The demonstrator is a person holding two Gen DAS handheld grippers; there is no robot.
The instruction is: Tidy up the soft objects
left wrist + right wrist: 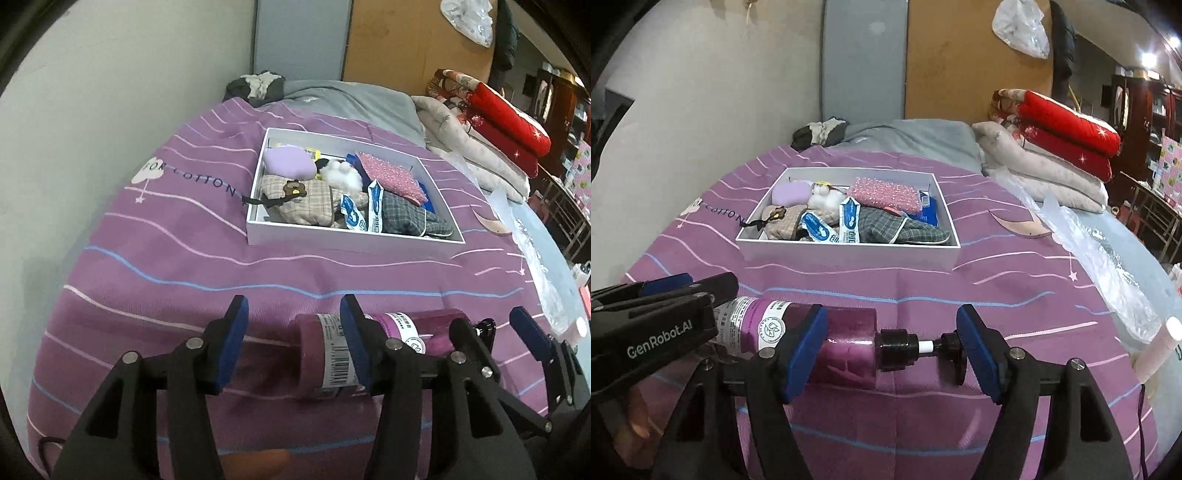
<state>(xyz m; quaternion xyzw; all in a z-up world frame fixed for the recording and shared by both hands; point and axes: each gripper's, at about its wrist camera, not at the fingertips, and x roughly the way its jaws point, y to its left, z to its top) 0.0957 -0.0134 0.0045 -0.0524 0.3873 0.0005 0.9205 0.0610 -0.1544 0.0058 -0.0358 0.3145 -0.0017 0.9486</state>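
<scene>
Both tools stand spread, gripping nothing. The left tool point(293, 345) has its blue pads on either side of the base end of a purple pump bottle point(332, 354) lying on its side on the near part of the bed's purple striped bedspread point(166, 266). The right tool point(892, 354) straddles the bottle's black pump neck. Farther off sits a white box point(849, 251) holding soft things: a lilac pouch point(290, 164), a pink sparkly pouch point(884, 194), a plaid cloth point(905, 230).
</scene>
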